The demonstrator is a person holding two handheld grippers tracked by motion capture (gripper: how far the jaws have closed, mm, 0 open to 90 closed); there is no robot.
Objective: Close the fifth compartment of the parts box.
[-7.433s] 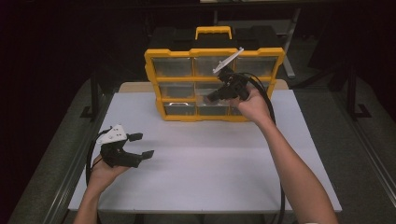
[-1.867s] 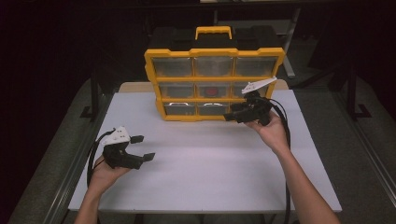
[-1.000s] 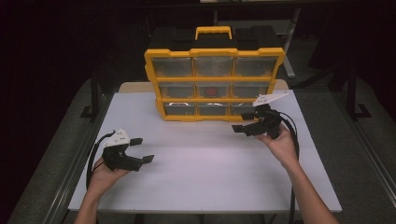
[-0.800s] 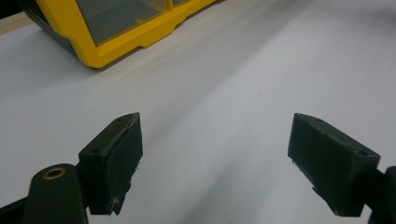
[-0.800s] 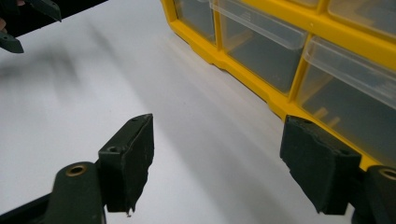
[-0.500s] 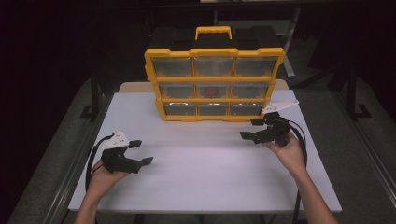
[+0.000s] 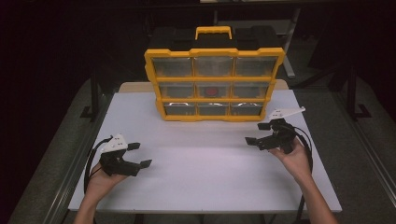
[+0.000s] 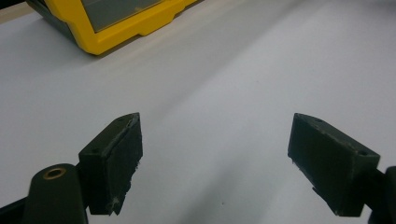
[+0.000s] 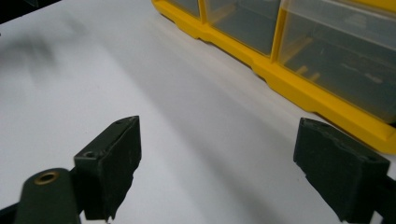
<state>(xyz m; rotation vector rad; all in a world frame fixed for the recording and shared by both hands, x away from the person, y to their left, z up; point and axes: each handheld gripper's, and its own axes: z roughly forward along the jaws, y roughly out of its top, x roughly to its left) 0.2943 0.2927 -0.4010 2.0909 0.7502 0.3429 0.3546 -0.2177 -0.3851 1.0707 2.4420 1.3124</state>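
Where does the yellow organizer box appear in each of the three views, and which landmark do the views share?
High view: the yellow organizer box stands upright at the top centre, on the far part of the white table.
Left gripper view: only its lower corner, at the top left.
Right gripper view: its bottom row of clear drawers runs along the top right.
Shared landmark: the box's yellow bottom edge on the white table.

My left tool [image 7: 138, 155] and right tool [image 7: 258, 134] are both matte black, each topped by a pale grey three-cornered plate and trailing a black cable. Up close, the blocky black pads [image 8: 114, 158] look scuffed, with a brass-ringed screw hole at the base. My forearms are bare, no sleeves.
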